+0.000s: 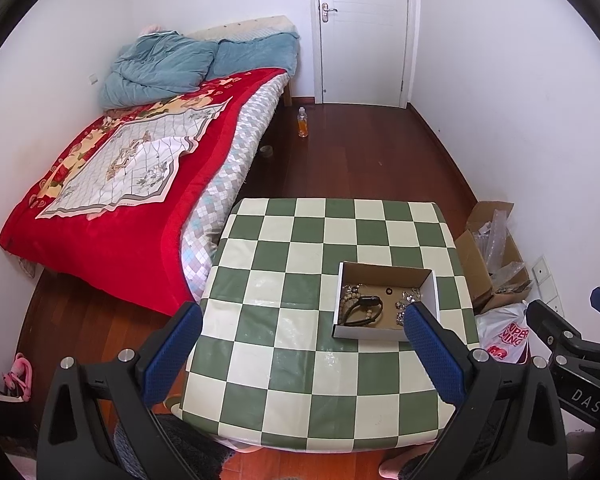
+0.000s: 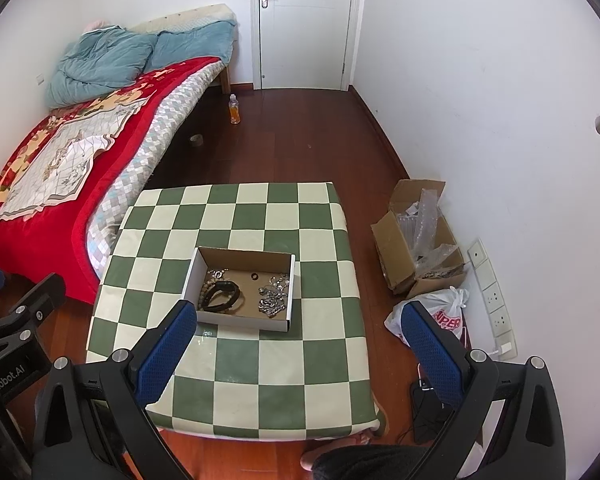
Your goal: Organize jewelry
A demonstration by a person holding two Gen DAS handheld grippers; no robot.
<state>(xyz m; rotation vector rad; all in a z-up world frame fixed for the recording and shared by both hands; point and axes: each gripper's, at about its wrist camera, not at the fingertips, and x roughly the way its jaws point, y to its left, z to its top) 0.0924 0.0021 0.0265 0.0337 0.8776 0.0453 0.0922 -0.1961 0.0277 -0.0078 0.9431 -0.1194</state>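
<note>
A shallow white cardboard box (image 1: 370,333) (image 2: 284,324) sits on the green-and-cream checkered table (image 1: 292,360) (image 2: 260,364). Inside lie a black band bracelet (image 1: 362,307) (image 2: 220,294), a beaded bracelet (image 1: 346,300) (image 2: 206,284), a small dark ring (image 1: 389,290) (image 2: 255,276) and a heap of silver chains (image 1: 406,300) (image 2: 274,298). My left gripper (image 1: 302,320) is open and empty, raised above the table's near half. My right gripper (image 2: 298,320) is open and empty, raised over the near right of the box. The right gripper also shows at the right edge of the left wrist view (image 1: 572,320).
A bed with a red blanket (image 1: 112,184) (image 2: 40,160) stands left of the table. An open brown carton (image 1: 496,256) (image 2: 416,240) and a white plastic bag (image 1: 504,332) (image 2: 440,312) lie on the floor at the right wall. A bottle (image 1: 302,122) (image 2: 234,109) stands near the door.
</note>
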